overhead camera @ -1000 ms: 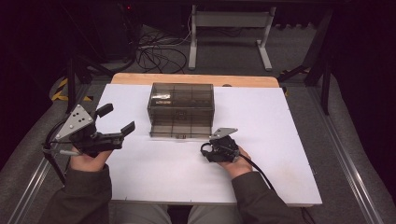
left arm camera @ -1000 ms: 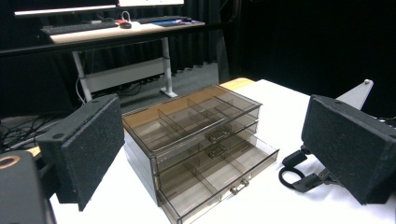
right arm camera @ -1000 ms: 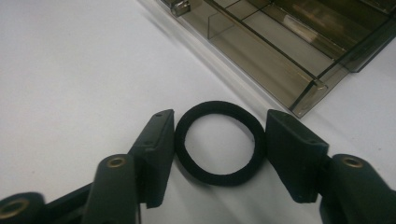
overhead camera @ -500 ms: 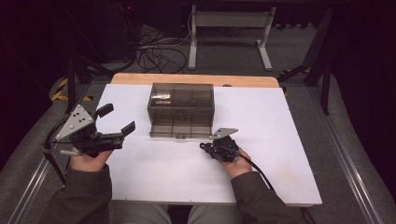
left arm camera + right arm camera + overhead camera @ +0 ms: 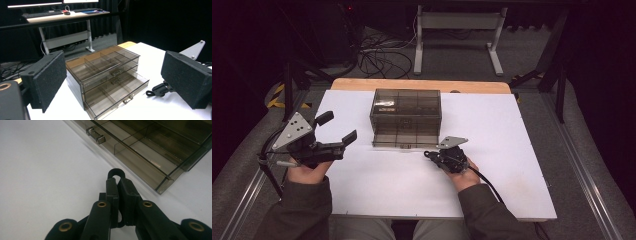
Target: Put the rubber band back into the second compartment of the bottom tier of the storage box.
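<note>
A smoky see-through drawer box (image 5: 406, 117) stands at the table's middle, its bottom drawer (image 5: 117, 97) pulled partly out. My right gripper (image 5: 429, 154) lies low on the white tabletop just in front of the box's right corner. Its jaws (image 5: 118, 182) are shut on a small black loop (image 5: 116, 173) that sticks out past the tips, close to the open drawer's front wall (image 5: 130, 157). My left gripper (image 5: 338, 127) hovers left of the box, open, its foam pads (image 5: 45, 80) wide apart and nothing between them. It faces the box front (image 5: 116, 80).
The white tabletop (image 5: 377, 185) has free room in front of the box and to its right. A wooden strip (image 5: 422, 86) edges the far side. Beyond it are a desk frame (image 5: 457, 30) and floor cables (image 5: 382, 60).
My right gripper has crept slightly toward the box with the loop held. The left gripper and box have not visibly moved.
</note>
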Tool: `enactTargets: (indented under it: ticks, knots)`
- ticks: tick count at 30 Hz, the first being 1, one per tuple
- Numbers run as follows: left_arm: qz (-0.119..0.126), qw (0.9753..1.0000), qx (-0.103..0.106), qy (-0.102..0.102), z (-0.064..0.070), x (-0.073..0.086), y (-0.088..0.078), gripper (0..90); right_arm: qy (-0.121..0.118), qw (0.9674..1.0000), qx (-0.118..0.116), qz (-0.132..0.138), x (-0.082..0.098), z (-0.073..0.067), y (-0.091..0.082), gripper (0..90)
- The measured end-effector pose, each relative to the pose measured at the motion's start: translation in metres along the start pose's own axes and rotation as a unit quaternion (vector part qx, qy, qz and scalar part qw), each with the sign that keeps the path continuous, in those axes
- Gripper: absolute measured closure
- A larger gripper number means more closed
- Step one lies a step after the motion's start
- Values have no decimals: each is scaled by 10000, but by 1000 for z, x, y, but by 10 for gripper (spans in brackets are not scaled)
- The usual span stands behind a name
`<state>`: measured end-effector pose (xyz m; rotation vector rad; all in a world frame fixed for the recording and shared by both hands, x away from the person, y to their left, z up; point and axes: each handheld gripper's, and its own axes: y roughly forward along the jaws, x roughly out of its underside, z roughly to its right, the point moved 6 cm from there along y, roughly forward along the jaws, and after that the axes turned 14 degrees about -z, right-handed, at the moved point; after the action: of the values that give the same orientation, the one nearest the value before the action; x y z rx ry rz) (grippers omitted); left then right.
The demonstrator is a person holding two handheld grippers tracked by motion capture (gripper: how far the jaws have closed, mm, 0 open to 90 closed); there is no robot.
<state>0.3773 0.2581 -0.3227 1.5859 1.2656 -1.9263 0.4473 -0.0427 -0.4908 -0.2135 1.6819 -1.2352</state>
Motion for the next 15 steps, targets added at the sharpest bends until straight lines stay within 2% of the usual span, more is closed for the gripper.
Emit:
enactTargets:
  ticks: [10, 15]
  knots:
    - [-16, 10000, 1, 14, 1, 0, 1, 71, -30, 9997, 7, 245, -9, -2, -6, 860]
    - [-17, 10000, -4, 19, 1, 0, 1, 71, -35, 9996, 12, 276, -11, -3, -6, 860]
